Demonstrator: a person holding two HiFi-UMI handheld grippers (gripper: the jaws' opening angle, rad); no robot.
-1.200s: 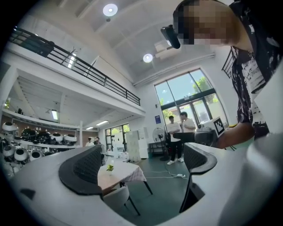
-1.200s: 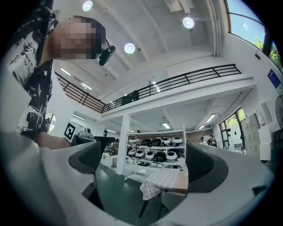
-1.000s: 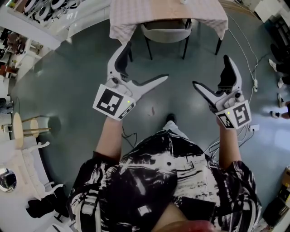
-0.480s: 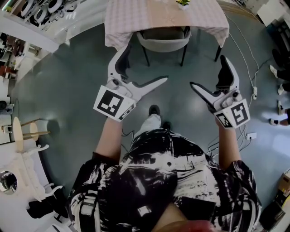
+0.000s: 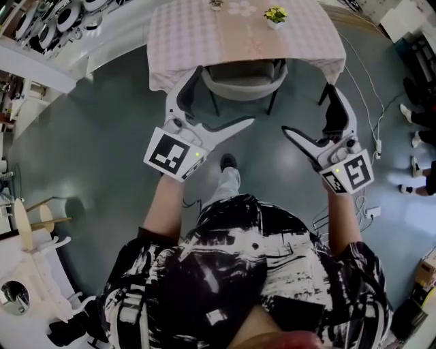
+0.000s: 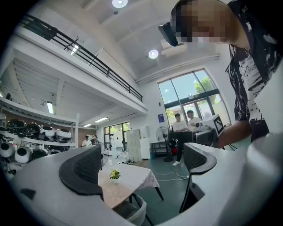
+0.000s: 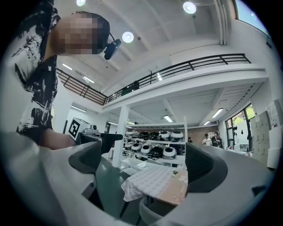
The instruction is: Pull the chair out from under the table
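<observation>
Head view: table point(image 5: 184, 41) with a checked cloth sits at the top of frame. Grey chair point(image 5: 244, 80) is tucked under its near edge, curved back facing the person. Left gripper point(image 5: 225, 95) and right gripper point(image 5: 310, 109) hover short of the chair, one on each side, not touching it. Both sets of jaws are spread wide with nothing held. Small yellow flower pot point(image 5: 275, 15) stands on the tabletop.
</observation>
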